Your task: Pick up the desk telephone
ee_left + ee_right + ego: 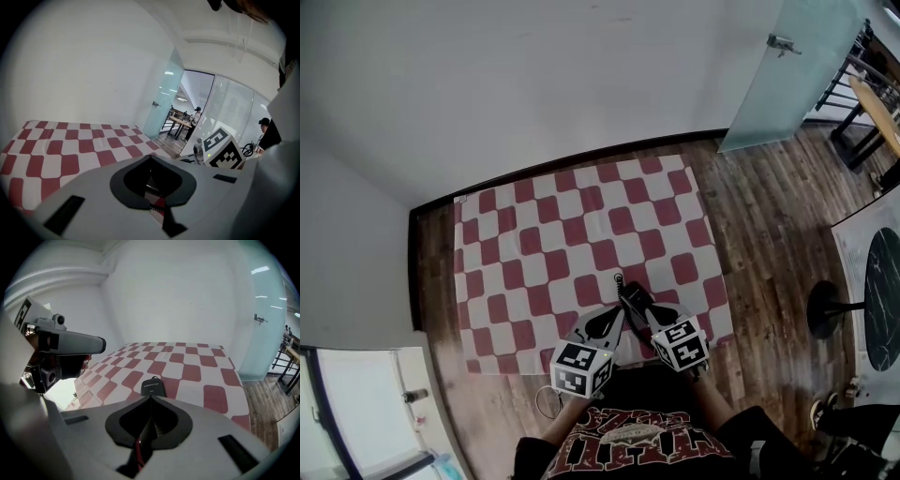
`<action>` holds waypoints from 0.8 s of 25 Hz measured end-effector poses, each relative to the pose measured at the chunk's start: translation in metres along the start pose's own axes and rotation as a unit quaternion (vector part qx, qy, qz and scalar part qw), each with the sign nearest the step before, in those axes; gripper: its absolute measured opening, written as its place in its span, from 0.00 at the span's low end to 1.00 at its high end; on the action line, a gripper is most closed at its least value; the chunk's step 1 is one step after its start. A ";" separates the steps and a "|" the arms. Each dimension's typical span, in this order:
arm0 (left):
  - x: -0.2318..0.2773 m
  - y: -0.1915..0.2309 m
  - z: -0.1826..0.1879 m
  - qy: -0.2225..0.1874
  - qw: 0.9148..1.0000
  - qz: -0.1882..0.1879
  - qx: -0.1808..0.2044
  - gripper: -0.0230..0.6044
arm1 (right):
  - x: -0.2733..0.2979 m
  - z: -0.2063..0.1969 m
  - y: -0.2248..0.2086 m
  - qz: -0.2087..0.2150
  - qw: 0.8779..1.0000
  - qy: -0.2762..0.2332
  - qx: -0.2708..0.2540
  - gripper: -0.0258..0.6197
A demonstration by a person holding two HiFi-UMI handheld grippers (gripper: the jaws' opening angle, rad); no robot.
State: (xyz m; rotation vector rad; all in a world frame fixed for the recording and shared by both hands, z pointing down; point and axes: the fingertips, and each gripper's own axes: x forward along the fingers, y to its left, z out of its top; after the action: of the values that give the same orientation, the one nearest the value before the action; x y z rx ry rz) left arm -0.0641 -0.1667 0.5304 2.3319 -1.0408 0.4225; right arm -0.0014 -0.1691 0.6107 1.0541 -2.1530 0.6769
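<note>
Desk telephone: we find it in none of the three views, so we cannot tell where it is.
Right gripper (150,398): the jaws are clenched tip against tip with nothing between them. It points down at the near part of the checked cloth.
Black piece (153,388): small and dark with pale print, just beyond the right gripper's tips. We cannot tell whether it lies on the cloth or belongs to the gripper.
Left gripper (150,157): the jaws are likewise closed on nothing. We see it just beside the right gripper, over the cloth's near edge.
Left marker cube (579,367): black-and-white squares, nearest the person.
Right marker cube (682,345): the same pattern, near the left one but apart from it.
Checked cloth (581,234): red and white squares, spread flat on the floor. Its far edge runs close to the dark skirting.
Wooden floor (759,216): brown boards, showing on the right, left and near sides of the cloth.
Wall (534,75): plain white, rising behind the cloth.
Glass door (792,66): frosted pale green with a metal handle, standing near the cloth's far right corner.
Printed shirt (628,441): dark, worn by the person, at the lower edge of the head view.
</note>
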 end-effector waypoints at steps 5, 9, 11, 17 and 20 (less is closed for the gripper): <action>0.002 0.001 0.001 -0.003 1.000 0.001 -0.004 0.05 | 0.005 -0.003 -0.002 -0.002 1.000 0.012 -0.017 0.07; 0.001 0.001 0.001 -0.004 1.000 0.007 -0.004 0.05 | 0.006 -0.003 0.001 0.005 1.000 0.015 -0.026 0.07; 0.001 0.002 0.001 -0.003 1.000 0.008 -0.005 0.05 | 0.007 -0.003 0.002 0.006 0.999 0.017 -0.032 0.07; 0.002 0.004 -0.001 -0.003 1.000 0.013 -0.007 0.05 | 0.009 -0.004 0.003 0.007 0.999 0.022 -0.039 0.15; 0.003 0.005 -0.002 -0.002 1.000 0.014 -0.008 0.05 | 0.010 -0.005 0.004 0.009 0.999 0.022 -0.041 0.19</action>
State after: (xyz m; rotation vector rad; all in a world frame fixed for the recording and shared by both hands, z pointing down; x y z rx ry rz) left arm -0.0659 -0.1697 0.5347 2.3083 -1.0747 0.4191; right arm -0.0082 -0.1688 0.6204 0.9686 -2.1356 0.6089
